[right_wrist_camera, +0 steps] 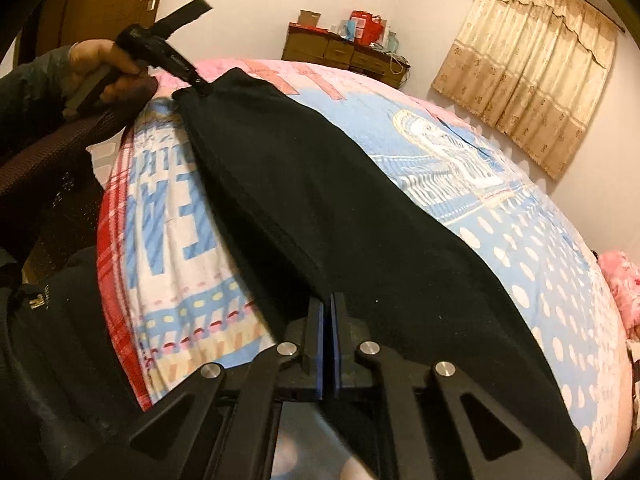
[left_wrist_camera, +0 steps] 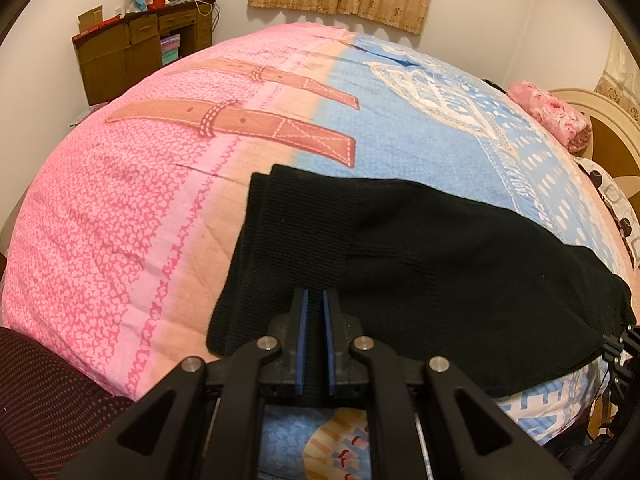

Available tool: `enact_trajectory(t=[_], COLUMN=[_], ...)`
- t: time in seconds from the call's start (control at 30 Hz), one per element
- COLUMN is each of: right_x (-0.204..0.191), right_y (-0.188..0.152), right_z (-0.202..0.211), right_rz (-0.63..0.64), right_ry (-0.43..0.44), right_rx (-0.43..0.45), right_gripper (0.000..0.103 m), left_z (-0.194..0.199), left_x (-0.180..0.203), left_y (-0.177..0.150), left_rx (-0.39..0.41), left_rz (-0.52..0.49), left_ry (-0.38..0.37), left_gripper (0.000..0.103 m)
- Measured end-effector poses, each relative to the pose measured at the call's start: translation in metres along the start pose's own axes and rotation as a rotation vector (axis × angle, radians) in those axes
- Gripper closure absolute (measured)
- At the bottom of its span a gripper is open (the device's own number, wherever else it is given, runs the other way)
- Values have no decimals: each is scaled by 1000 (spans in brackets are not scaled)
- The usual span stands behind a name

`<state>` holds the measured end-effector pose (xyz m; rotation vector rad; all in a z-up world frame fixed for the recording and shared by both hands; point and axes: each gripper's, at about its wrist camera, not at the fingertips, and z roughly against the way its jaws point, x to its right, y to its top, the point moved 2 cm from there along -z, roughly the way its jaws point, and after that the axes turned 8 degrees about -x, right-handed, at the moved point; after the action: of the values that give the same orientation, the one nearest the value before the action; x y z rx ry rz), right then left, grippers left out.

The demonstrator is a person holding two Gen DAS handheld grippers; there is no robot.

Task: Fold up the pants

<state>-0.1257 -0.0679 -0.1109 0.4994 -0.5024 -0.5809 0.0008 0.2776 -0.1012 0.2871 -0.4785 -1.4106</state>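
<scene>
Black knit pants (left_wrist_camera: 420, 264) lie flat in a long strip on the pink-and-blue patterned quilt (left_wrist_camera: 120, 208), left gripper (left_wrist_camera: 315, 300) pinching one end, right gripper (right_wrist_camera: 327, 304) clamped on the other, wooden desk (left_wrist_camera: 132, 52) behind.

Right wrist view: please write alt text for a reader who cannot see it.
Black knit pants lie stretched across a bed with a pink and blue patterned quilt. The right gripper, jaws shut, pinches their near edge; the left gripper, in a hand, holds the far corner.
</scene>
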Motion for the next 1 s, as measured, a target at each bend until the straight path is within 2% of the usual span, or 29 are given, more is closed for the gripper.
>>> enact_trajectory(t=[0.13,0.4,0.43,0.47,0.53,0.57,0.63,0.73,0.8,1.0], right_x=[-9,-3,-2,1,12,21,44,83,104,168], right_y=[-7,-11,-13,-15,-25,-33,-53,-99,-126,-230], right_z=[-11,-11,-8,-4,9,16,32,57,72,124], right_rz=[11,-21,-25,-37,-82,-120,-222,-405,-517,-966], right_ry=[16,44,44,42,19,3,-35,-158,-199,-280], right_rx=[-37,-12,-13,-13,3,10,16,-1,-7,25], right_gripper=[101,97,90,77,59,55,55,55,55,55], left_z=[0,9,14,18,27,33,39,40,36,12], left_x=[0,13,19,26,42,55,80,133,177,308], left_y=[0,-4,-7,-9,-12,-14,-15,-16,-18,-38], left_rx=[-1,21,27,35,52,61,73,87,80,20], left_rz=[-1,-41,-58,-73,-113,-138,-181,-281,-358,-584], left_ry=[1,45,58,64,53,42,15,-54,-118,-309], left_gripper=[93,93,93,93,93,93,93,93,93,93])
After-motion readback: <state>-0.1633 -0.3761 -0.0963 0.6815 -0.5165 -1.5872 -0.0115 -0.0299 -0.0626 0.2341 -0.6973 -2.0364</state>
